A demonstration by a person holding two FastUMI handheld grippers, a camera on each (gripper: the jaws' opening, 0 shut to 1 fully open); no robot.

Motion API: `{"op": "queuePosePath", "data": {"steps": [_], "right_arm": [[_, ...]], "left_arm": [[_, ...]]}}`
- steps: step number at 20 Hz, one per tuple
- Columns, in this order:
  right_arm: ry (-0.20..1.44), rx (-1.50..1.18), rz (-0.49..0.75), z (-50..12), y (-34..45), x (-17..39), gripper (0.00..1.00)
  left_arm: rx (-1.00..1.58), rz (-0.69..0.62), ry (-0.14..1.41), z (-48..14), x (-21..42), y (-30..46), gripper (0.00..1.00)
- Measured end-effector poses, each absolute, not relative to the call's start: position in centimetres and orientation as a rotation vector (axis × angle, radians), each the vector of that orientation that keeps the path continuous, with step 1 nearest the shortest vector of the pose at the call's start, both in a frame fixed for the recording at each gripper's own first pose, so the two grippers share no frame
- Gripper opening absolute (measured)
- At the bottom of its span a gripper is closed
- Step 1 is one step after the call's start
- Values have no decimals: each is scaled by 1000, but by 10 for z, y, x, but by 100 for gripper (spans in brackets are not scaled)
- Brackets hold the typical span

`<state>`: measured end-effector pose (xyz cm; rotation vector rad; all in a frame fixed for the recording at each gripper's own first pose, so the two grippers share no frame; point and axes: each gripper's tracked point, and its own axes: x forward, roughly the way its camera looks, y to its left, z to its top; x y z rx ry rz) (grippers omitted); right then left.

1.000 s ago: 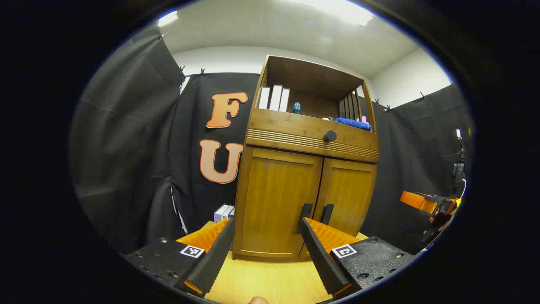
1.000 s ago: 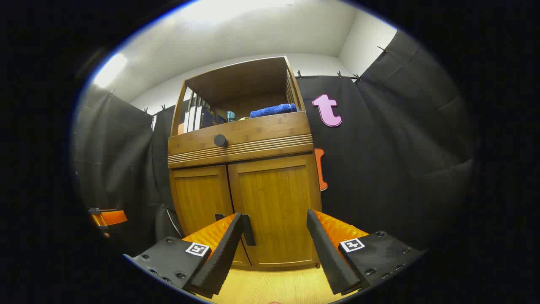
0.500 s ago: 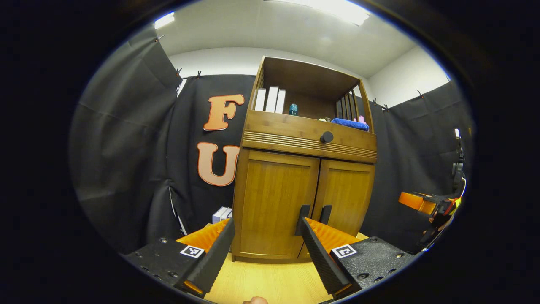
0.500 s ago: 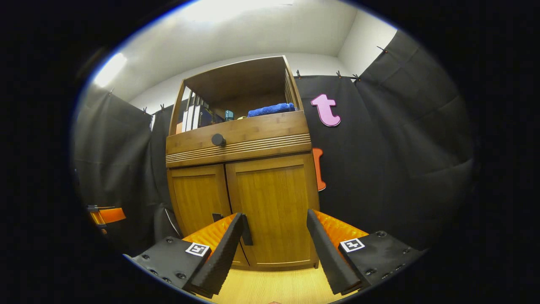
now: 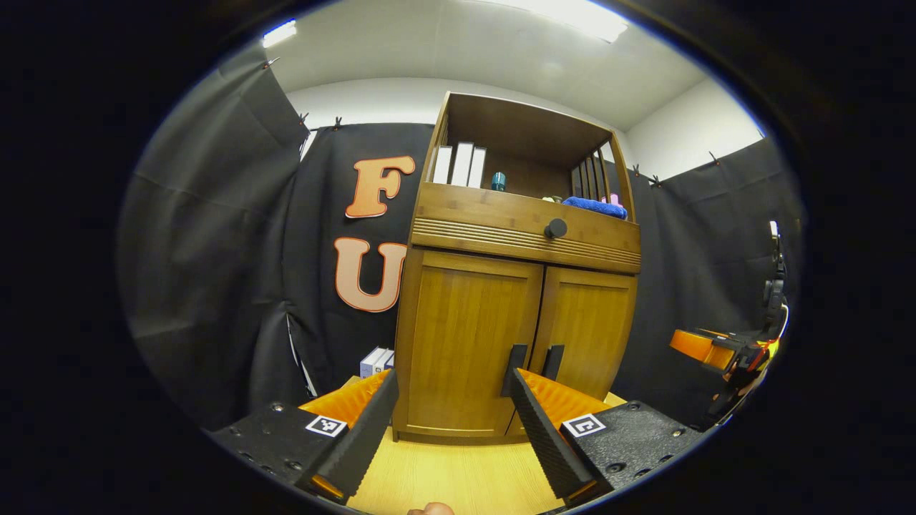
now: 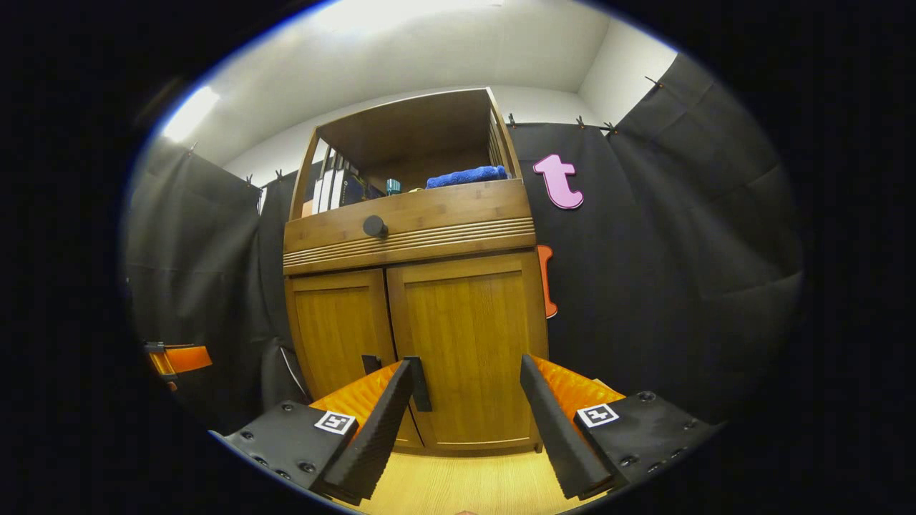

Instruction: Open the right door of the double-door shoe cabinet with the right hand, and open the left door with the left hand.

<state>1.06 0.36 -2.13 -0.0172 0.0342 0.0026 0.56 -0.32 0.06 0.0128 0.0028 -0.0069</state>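
Shoe cabinet [image 5: 515,286] doors are both closed, and I have hold of neither. Nearest to me, my left claw [image 5: 451,429] is spread wide and empty over the pale wooden worktop [image 5: 451,479]; my right claw [image 6: 465,429] is just as wide and just as empty. Beyond the fingers the cabinet stands upright on the worktop, its long axis vertical, its front facing me. The left door [image 5: 465,336] and right door [image 6: 469,343] meet at the centre seam, where two dark vertical handles sit just beside each other: the left handle [image 5: 517,357] and the right handle [image 6: 417,372]. Above them are a drawer with a round knob [image 6: 374,226], then an open shelf with a folded blue towel [image 6: 465,175].

My worry is the handles: set so close, a wide claw could catch both or slide off one. Each door should swing outward, so pulling straight back may drag the cabinet instead.
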Motion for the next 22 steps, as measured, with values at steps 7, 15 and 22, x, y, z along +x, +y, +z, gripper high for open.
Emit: {"op": "queuePosePath", "data": {"steps": [7,15,22], "right_arm": [[81,-16,10,-62,17,46,97],[118,-54,16,-112,46,106,97],[169,-13,49,-157,77,155,97]], "left_arm": [[41,15,-3,-9,8,13,95],[63,23,16,-24,13,30,98],[109,64,3,-25,19,50,92]]}}
